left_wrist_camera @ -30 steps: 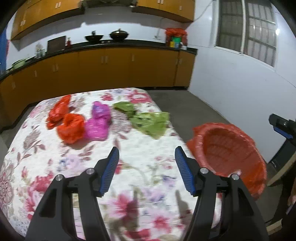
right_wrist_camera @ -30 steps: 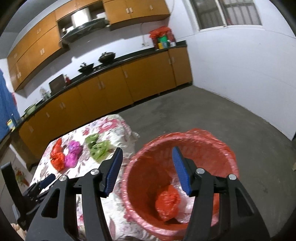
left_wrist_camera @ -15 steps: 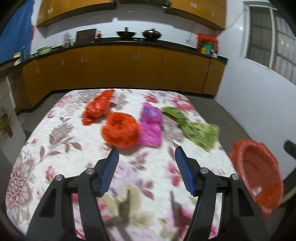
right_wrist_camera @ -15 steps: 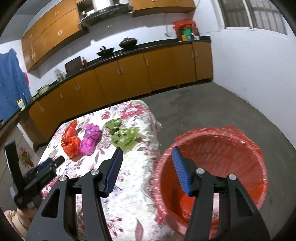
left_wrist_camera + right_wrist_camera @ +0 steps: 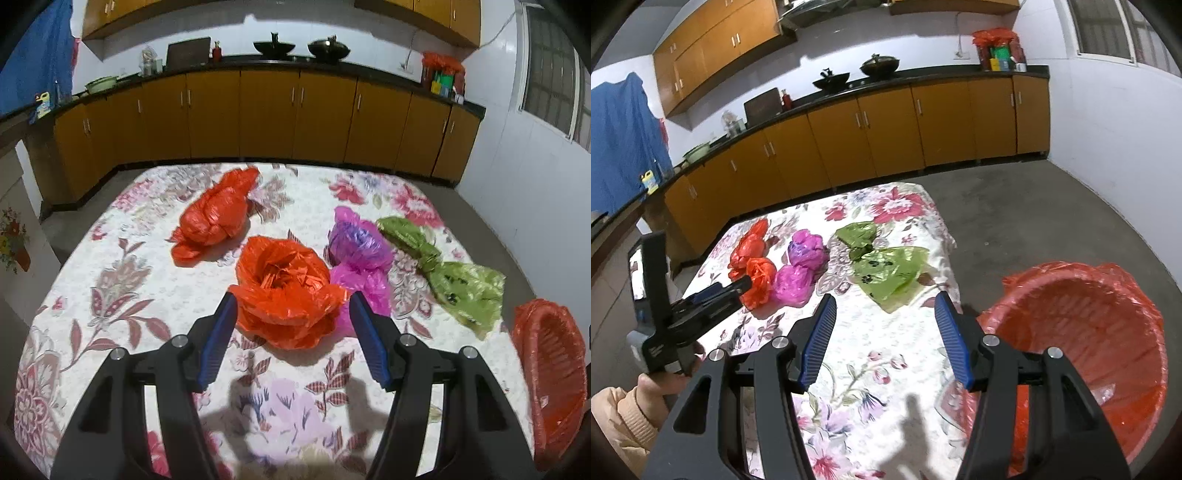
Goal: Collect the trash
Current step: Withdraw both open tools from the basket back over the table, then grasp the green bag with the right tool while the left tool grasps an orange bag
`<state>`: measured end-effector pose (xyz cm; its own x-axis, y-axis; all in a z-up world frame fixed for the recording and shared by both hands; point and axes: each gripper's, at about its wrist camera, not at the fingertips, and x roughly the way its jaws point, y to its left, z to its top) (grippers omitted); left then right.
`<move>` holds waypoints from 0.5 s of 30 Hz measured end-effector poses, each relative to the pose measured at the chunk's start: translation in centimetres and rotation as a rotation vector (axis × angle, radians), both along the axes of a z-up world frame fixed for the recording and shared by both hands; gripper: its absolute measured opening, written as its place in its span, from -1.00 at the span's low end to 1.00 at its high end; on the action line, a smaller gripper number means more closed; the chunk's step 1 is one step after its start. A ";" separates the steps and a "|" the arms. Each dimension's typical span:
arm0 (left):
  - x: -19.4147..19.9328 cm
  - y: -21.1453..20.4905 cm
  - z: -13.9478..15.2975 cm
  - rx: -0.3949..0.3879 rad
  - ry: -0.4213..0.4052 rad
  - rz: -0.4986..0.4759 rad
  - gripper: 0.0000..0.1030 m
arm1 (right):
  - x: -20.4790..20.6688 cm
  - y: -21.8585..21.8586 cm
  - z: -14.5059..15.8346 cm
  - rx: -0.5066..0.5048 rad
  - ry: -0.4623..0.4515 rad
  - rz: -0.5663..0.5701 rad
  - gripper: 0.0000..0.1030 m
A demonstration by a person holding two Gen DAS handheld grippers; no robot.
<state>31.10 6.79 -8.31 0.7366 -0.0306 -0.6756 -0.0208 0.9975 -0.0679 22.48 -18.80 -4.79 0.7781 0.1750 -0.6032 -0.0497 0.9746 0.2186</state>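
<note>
Crumpled plastic bags lie on a floral tablecloth (image 5: pixel 122 288). A round orange bag (image 5: pixel 284 291) lies just ahead of my open, empty left gripper (image 5: pixel 290 306), between its tips. A second orange bag (image 5: pixel 214 214), a magenta bag (image 5: pixel 360 258) and a green bag (image 5: pixel 461 280) lie beyond and to the right. My right gripper (image 5: pixel 884 314) is open and empty above the table's right part, near the green bag (image 5: pixel 890 273). The red-lined trash basket (image 5: pixel 1082 354) stands right of the table. The left gripper also shows in the right wrist view (image 5: pixel 738 286).
Orange kitchen cabinets (image 5: pixel 266 110) with a dark counter run along the back wall. Grey floor (image 5: pixel 1034 214) lies to the right of the table. The basket shows at the right edge of the left wrist view (image 5: pixel 550 380).
My left gripper has swung left and closed in on the round orange bag. My right gripper has moved from over the basket to over the table's right part.
</note>
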 end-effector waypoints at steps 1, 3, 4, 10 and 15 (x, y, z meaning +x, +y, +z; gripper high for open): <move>0.2 -0.1 -0.3 0.007 0.006 -0.005 0.20 | 0.2 0.1 -0.1 0.001 0.004 0.004 0.10; 1.0 -0.1 -1.1 0.029 0.030 -0.012 0.07 | 1.2 0.6 -0.5 0.008 0.017 0.015 0.10; 1.3 0.0 -1.4 0.027 0.041 -0.012 -0.15 | 1.5 0.7 -0.6 0.009 0.021 0.019 0.10; 1.8 1.7 -1.8 -0.027 0.040 -0.039 -0.74 | 4.9 2.1 -1.9 -0.004 0.053 0.048 0.06; 0.6 4.1 -1.1 -0.070 0.003 -0.028 -0.77 | 9.3 2.9 -3.7 -0.010 0.104 0.045 0.00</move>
<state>31.72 10.91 -9.37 0.7328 -0.0984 -0.6733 0.0067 0.9905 -0.1375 31.80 -15.92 -8.51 0.7026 0.2018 -0.6823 -0.0709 0.9740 0.2152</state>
